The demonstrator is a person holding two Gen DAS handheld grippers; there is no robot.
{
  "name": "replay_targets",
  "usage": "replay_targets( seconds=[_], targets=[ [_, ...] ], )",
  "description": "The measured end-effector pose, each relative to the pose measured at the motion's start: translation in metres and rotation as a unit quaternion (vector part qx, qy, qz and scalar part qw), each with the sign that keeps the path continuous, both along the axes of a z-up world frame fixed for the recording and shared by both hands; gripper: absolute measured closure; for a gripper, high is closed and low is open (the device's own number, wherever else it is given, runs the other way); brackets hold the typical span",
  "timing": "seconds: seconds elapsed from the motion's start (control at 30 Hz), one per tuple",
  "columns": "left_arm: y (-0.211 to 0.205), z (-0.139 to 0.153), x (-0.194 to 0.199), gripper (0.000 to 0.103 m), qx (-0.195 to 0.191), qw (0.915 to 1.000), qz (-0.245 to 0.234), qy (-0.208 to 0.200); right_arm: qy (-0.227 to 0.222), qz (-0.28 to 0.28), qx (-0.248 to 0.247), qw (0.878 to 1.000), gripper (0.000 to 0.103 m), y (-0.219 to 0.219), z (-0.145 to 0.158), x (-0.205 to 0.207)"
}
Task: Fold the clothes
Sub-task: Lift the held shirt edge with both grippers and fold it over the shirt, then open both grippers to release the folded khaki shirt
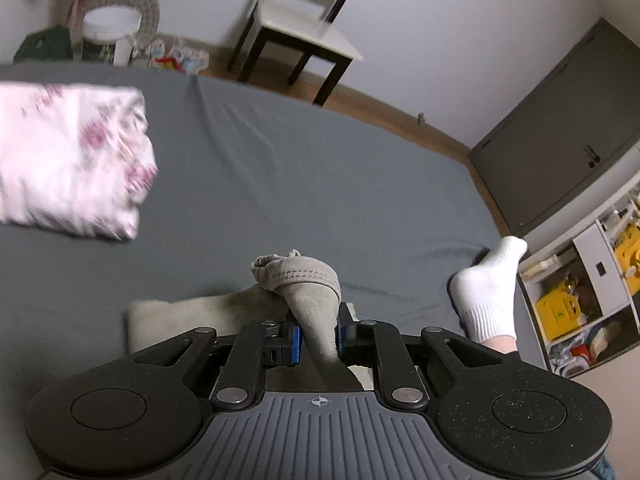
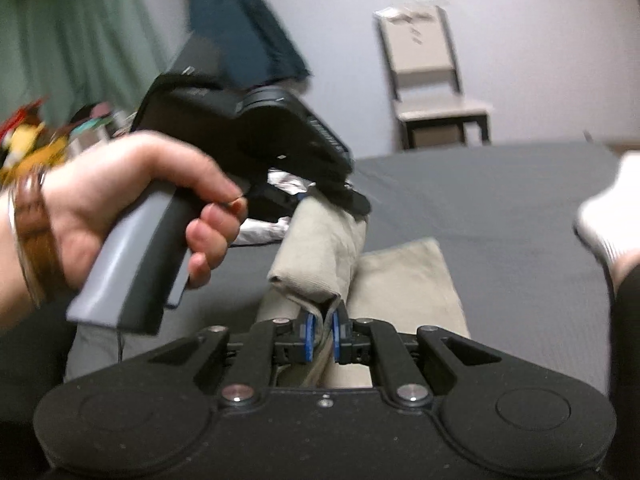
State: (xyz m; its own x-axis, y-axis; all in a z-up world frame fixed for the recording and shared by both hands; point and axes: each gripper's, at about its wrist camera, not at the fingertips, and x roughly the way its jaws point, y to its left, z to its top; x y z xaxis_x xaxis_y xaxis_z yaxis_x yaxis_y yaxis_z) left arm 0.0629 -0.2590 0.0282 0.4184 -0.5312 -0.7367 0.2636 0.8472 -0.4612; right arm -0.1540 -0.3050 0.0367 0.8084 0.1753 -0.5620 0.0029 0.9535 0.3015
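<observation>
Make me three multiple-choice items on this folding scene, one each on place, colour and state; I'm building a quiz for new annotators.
1. Where does the folded floral cloth lie?
A. on the grey bed sheet
B. on the chair seat
C. on the wooden floor

2. What colour is the garment pinched in the left gripper?
A. bright red
B. beige-grey
C. dark blue

3. How does the right gripper stand?
A. wide open, holding nothing
B. shut on the garment
C. resting on the chair

Answers: 1 A, the cloth rests flat on the bed sheet. 2 B, the cloth between the blue pads is beige-grey. 3 B, its pads clamp a fold of the same cloth.
</observation>
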Motion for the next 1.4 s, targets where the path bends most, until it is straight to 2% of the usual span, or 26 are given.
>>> replay_targets(
  seconds=[0.07, 0.13, 0.2, 0.27, 0.33, 0.4, 0.47, 0.53, 0.6, 0.67, 0.77, 0.87, 0.97, 1.1, 1.17, 1.2, 1.23, 1.37, 1.4],
  targets=[
    [-0.016, -0.010, 0.004, 0.088, 0.007, 0.9999, -0.002, 0.014, 0.019, -0.019, 0.022, 0.999, 0.094, -0.016, -0.007, 0.002],
    [-0.026, -0.018, 0.005, 0.078, 0.009, 0.9998, -0.004, 0.017, 0.041, -0.038, 0.044, 0.997, 0.094, -0.029, -0.018, 0.006],
    [-0.034, -0.024, 0.007, 0.072, 0.008, 0.9998, -0.003, 0.021, 0.064, -0.056, 0.065, 0.994, 0.093, -0.039, -0.028, 0.011],
    [-0.035, -0.023, 0.006, 0.063, -0.012, 0.9998, 0.006, 0.013, 0.087, -0.072, 0.086, 0.990, 0.091, -0.047, -0.039, 0.017],
    [-0.028, -0.016, 0.001, 0.041, -0.035, 0.9993, 0.012, -0.010, 0.111, -0.084, 0.104, 0.985, 0.090, -0.054, -0.048, 0.021],
    [-0.018, -0.006, -0.007, 0.034, -0.034, 0.9985, 0.013, -0.039, 0.125, -0.093, 0.116, 0.981, 0.085, -0.058, -0.055, 0.024],
    [-0.005, 0.001, -0.020, 0.034, -0.020, 0.9976, 0.005, -0.067, 0.132, -0.099, 0.120, 0.979, 0.081, -0.061, -0.059, 0.026],
    [0.013, 0.004, -0.038, 0.034, -0.010, 0.9957, -0.009, -0.091, 0.131, -0.105, 0.126, 0.978, 0.071, -0.065, -0.058, 0.026],
    [0.034, 0.004, -0.061, 0.034, -0.003, 0.9931, -0.024, -0.115, 0.119, -0.111, 0.139, 0.977, 0.052, -0.074, -0.054, 0.020],
    [0.051, 0.003, -0.083, 0.034, 0.002, 0.9885, -0.053, -0.141, 0.108, -0.123, 0.152, 0.975, 0.048, -0.085, -0.052, 0.014],
    [0.061, -0.006, -0.119, 0.034, 0.020, 0.9776, -0.104, -0.182, 0.100, -0.134, 0.164, 0.972, 0.049, -0.099, -0.051, 0.006],
    [0.060, -0.019, -0.146, 0.034, 0.055, 0.9641, -0.154, -0.209, 0.092, -0.146, 0.176, 0.969, 0.055, -0.114, -0.051, -0.003],
    [0.052, -0.030, -0.167, 0.034, 0.103, 0.9477, -0.187, -0.238, 0.099, -0.133, 0.162, 0.973, 0.059, -0.111, -0.052, -0.003],
    [0.050, -0.034, -0.192, 0.034, 0.128, 0.9209, -0.217, -0.298, 0.100, -0.102, 0.153, 0.978, 0.070, -0.099, -0.050, 0.004],
    [0.050, -0.034, -0.204, 0.034, 0.147, 0.9029, -0.233, -0.330, 0.104, -0.099, 0.143, 0.979, 0.073, -0.095, -0.051, 0.008],
    [0.048, -0.036, -0.211, 0.034, 0.165, 0.8911, -0.242, -0.346, 0.107, -0.098, 0.140, 0.979, 0.082, -0.095, -0.052, 0.009],
    [0.047, -0.040, -0.217, 0.034, 0.187, 0.8772, -0.255, -0.361, 0.109, -0.098, 0.142, 0.979, 0.087, -0.095, -0.053, 0.010],
    [0.034, -0.053, -0.231, 0.034, 0.265, 0.8242, -0.284, -0.412, 0.113, -0.106, 0.203, 0.967, 0.090, -0.105, -0.060, 0.010],
    [0.031, -0.056, -0.233, 0.035, 0.279, 0.8158, -0.285, -0.419, 0.112, -0.107, 0.221, 0.963, 0.090, -0.108, -0.062, 0.009]
  ],
)
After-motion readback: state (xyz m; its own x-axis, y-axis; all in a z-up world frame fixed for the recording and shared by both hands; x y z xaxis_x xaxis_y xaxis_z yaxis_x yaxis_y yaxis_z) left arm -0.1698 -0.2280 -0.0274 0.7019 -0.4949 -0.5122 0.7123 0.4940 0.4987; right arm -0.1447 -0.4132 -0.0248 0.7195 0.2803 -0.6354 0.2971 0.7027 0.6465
